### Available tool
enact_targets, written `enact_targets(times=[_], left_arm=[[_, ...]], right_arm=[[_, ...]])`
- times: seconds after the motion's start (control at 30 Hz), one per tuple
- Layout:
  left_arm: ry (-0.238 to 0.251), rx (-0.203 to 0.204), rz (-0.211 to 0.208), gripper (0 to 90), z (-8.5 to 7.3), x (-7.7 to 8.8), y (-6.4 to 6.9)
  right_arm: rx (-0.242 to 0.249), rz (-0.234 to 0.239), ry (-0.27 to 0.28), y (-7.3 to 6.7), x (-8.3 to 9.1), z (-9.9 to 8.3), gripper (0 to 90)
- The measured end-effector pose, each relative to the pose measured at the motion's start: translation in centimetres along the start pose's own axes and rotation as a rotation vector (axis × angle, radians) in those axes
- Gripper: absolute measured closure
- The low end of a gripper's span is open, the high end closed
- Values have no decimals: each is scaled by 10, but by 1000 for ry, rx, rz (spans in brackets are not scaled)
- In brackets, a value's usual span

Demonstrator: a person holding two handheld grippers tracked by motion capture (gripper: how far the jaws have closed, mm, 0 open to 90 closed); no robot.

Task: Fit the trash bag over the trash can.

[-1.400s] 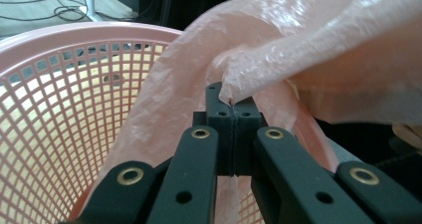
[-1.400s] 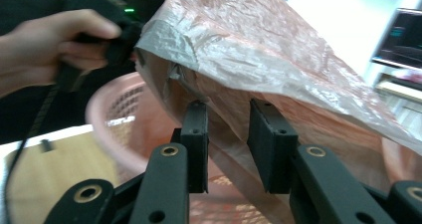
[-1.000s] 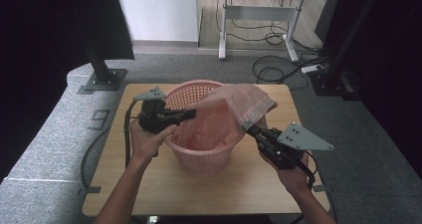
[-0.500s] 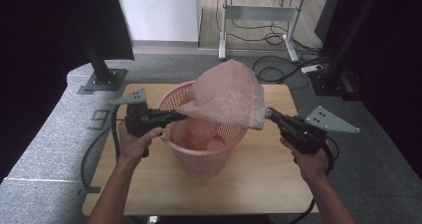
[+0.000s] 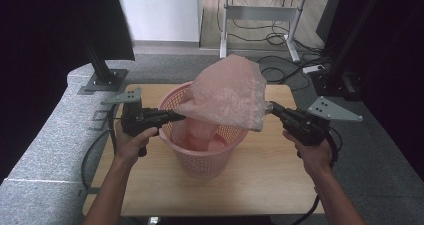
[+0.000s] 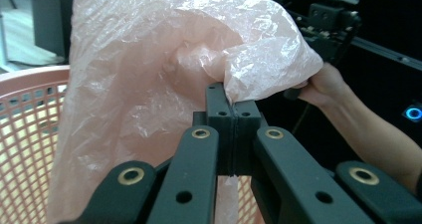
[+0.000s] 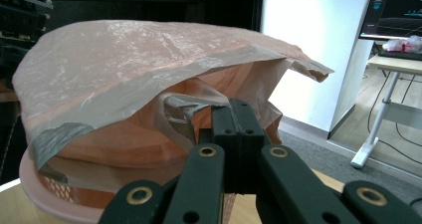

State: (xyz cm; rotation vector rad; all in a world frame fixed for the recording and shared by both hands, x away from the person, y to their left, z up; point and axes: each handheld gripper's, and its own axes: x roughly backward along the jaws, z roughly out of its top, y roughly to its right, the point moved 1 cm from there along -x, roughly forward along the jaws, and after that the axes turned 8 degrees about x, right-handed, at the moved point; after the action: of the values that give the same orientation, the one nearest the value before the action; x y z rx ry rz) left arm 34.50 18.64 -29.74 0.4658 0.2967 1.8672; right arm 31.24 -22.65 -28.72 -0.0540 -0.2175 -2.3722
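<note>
A thin pink plastic bag is stretched open above a pink mesh basket on the wooden table; the bag's lower part hangs inside the basket. My left gripper is shut on the bag's left edge, and in the left gripper view the closed jaws pinch the film beside the basket rim. My right gripper is shut on the bag's right edge; in the right gripper view its jaws clamp a fold of the bag over the basket.
The basket stands mid-table, with bare wood in front of it and to its right. A grey padded surface flanks the table on the left. Black stands and a desk with cables are behind.
The bag has been drawn apart and now balloons higher over the basket. My right gripper has moved right and a little up with its edge; my left gripper has shifted slightly left.
</note>
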Motion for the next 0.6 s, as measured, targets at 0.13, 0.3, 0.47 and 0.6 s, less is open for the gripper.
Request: enact_targets(times=[0.13, 0.3, 0.47, 0.6], left_arm=[[14, -10, 23, 894, 2, 0, 1], [35, -11, 33, 896, 10, 4, 4], [75, 19, 19, 898, 13, 10, 0], [88, 49, 27, 898, 11, 16, -8]], right_arm=[[5, -9, -11, 4, -1, 5, 900], [10, -29, -25, 10, -3, 10, 900], [5, -56, -38, 19, -1, 13, 900], [-8, -83, -48, 30, 4, 11, 900]])
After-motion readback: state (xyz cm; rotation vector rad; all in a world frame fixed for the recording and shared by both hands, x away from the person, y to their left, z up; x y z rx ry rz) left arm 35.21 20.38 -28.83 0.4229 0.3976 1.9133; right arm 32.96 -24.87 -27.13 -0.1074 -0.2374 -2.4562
